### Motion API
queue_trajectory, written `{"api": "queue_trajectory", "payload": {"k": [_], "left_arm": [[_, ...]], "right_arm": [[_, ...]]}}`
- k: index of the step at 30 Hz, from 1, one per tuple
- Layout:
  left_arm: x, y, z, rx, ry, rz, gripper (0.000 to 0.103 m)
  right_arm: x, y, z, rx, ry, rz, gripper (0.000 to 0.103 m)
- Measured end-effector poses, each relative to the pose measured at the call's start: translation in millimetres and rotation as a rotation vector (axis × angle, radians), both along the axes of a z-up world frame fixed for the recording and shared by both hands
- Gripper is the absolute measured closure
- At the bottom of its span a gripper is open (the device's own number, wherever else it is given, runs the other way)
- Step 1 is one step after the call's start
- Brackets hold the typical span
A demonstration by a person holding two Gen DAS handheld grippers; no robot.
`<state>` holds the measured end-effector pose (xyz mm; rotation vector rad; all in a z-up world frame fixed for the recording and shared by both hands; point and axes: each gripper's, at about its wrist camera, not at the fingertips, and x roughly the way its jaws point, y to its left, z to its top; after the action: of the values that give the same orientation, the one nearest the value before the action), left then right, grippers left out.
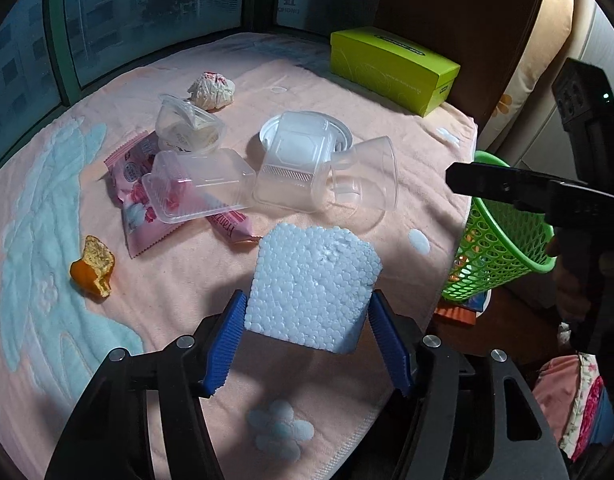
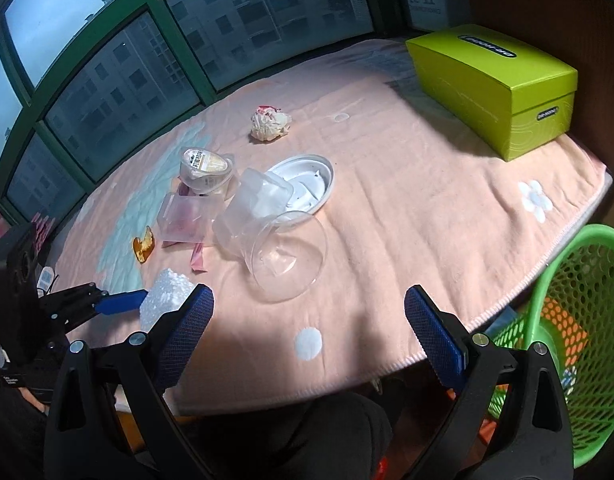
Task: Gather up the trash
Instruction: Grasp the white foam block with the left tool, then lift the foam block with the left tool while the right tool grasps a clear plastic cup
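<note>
At the left of the left wrist view an orange peel (image 1: 93, 267) lies on the pink-clothed bench (image 1: 347, 92), then a pink wrapper (image 1: 137, 200) under clear plastic containers (image 1: 243, 168). At lower centre the left gripper (image 1: 307, 316) is clamped on a white foam block (image 1: 313, 284). At the right edge hangs a green basket (image 1: 503, 248). The right gripper (image 2: 307, 320) stands apart and empty in its own view.

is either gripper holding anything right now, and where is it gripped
The left gripper holds the white styrofoam block, its blue pads against the block's two opposite side faces near the lower end. The right gripper is open and holds nothing.
</note>
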<state>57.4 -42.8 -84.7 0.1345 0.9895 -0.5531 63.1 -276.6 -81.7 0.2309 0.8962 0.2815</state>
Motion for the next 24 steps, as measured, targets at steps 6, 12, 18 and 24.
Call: {"api": "queue_trajectory", "payload": {"k": [6,12,18,24], "left_arm": [[-2.2,22.9,15.5,-0.033,-0.012,0.046,0.043],[-0.3,39.3,20.7,-0.056,-0.007,0.093,0.043],[0.4,45.6,23.2,-0.068,-0.003,0.114,0.043],[2.8,43.0,24.8,-0.071,-0.002,0.112,0.043]], "right_arm": [[23.9,11.2,-11.9,0.029,0.006,0.063,0.008],[44.7,16.7,-17.8,0.054,-0.016,0.138,0.008],[60.8,17.2,-30.6,0.089,0.004,0.198,0.014],[67.4,17.6,-39.7,0.105,0.018,0.214,0.02]]}}
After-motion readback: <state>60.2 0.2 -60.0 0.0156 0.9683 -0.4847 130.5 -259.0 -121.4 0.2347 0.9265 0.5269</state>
